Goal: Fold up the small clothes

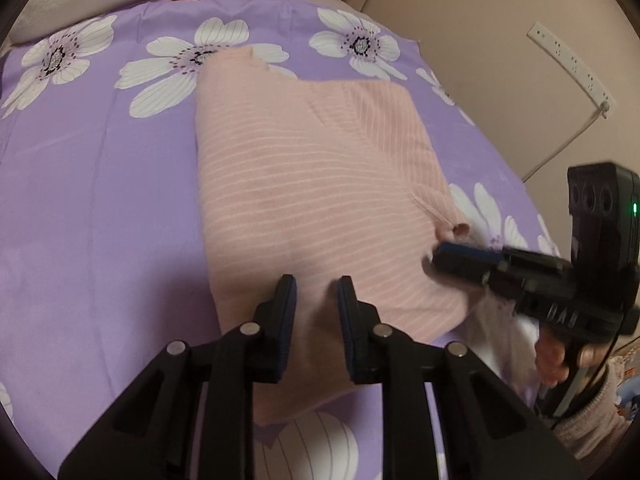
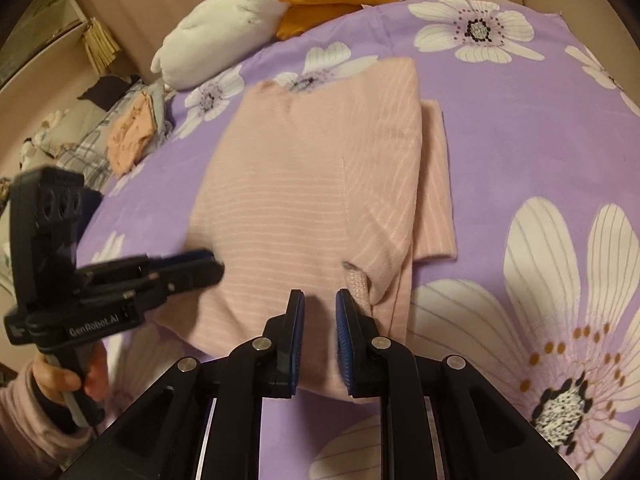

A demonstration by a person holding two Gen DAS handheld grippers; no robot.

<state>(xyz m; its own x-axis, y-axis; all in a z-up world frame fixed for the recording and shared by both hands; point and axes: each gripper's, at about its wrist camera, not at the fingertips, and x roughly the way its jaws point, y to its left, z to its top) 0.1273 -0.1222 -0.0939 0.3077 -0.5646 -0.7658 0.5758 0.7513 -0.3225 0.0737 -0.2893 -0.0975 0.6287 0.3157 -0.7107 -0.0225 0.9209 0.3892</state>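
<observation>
A pink garment with thin white stripes [image 1: 304,184] lies partly folded on the purple flowered sheet [image 1: 100,200]; it also shows in the right wrist view [image 2: 312,184], with a sleeve folded over its right side. My left gripper [image 1: 316,284] hovers over the garment's near edge, jaws a small gap apart with nothing between them. My right gripper [image 2: 320,298] sits over the near edge beside a small sleeve cuff [image 2: 356,280], jaws a small gap apart, empty. Each gripper shows in the other's view: the right one [image 1: 436,258], the left one [image 2: 218,268].
A white and orange plush toy [image 2: 248,20] lies at the far edge of the bed. A pile of other clothes [image 2: 128,128] sits at the left. A power strip [image 1: 572,64] hangs on the wall at the right.
</observation>
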